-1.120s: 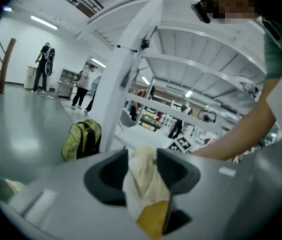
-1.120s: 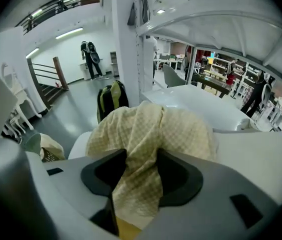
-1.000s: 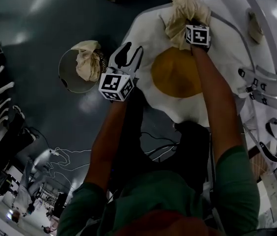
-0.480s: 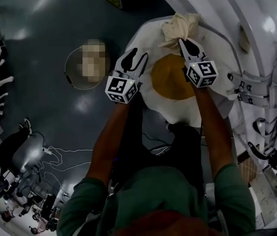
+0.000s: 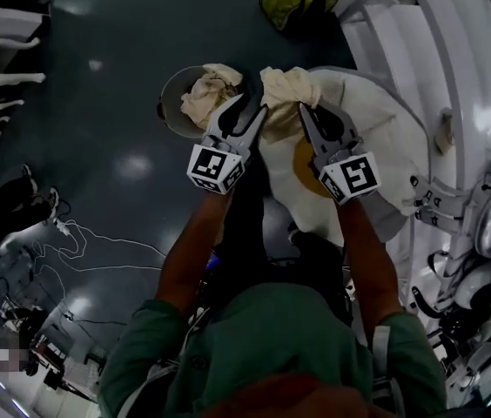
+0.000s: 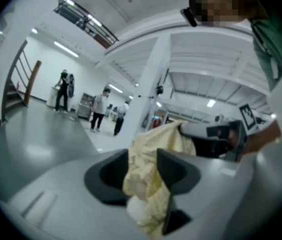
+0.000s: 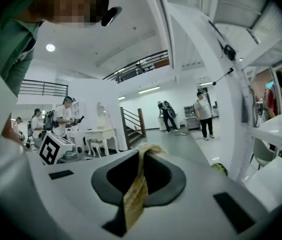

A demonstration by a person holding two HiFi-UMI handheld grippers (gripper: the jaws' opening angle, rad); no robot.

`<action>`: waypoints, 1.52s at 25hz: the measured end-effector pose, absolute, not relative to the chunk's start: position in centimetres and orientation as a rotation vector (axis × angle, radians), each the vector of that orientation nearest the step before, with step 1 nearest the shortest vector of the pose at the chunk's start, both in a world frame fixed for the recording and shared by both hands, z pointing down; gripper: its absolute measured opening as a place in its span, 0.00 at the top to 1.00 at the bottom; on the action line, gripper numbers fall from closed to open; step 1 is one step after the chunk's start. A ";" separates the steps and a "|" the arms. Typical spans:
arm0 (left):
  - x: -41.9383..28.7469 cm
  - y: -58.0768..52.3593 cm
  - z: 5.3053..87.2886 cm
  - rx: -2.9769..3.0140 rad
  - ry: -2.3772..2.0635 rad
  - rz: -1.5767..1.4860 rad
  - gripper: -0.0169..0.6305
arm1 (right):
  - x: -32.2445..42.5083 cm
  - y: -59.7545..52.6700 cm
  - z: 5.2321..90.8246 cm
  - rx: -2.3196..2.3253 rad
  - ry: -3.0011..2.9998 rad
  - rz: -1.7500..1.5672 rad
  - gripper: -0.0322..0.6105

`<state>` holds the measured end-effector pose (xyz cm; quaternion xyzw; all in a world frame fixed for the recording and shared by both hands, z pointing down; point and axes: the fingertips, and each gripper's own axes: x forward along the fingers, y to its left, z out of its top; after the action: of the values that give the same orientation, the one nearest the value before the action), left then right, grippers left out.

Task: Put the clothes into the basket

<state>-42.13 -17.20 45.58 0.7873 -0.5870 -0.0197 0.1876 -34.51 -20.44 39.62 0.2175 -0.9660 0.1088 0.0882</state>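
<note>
Right gripper (image 5: 306, 111): fingers pinching a crumpled cream fabric cloth (image 5: 285, 85). Left gripper (image 5: 252, 104): fingers spread, cloth hanging between them.

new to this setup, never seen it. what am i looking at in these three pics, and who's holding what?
There is no robot here: a person holds a pair of tongs in each hand. The wide picture comes from a camera on the person's head, looking steeply down. The other two cameras ride on the tongs and look along their jaws. The marker cubes are part of the tongs.

The right tongs are shut on a cream cloth, held above a white fried-egg-shaped pad. The left tongs stand open, with that same cloth between their jaws. On the dark floor stands a round basket with another cream cloth already in it.
</note>
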 end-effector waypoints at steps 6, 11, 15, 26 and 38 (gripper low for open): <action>-54.4 -11.7 43.6 2.082 -1.860 -0.085 0.70 | -45.7 -16.8 39.4 0.449 -2.875 0.332 0.92; -62.1 -7.8 43.4 1.990 -1.982 -0.089 0.70 | -52.9 -14.3 41.6 0.324 -2.822 0.354 0.92; -66.2 -4.8 43.9 1.928 -2.040 -0.088 0.70 | -57.2 -12.4 45.2 0.244 -2.726 0.386 0.92; -70.9 0.2 44.7 1.788 -2.133 -0.077 0.70 | -62.3 -8.5 57.4 0.070 -2.376 0.648 0.67; -68.9 -0.1 42.1 1.785 -2.168 -0.070 0.70 | -61.0 -8.2 56.9 -0.239 -2.208 0.005 0.60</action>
<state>-68.93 -0.05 42.10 0.6267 -0.7611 -0.0245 0.1654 -61.00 -8.16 56.89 -0.0966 -0.8908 0.0021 0.4441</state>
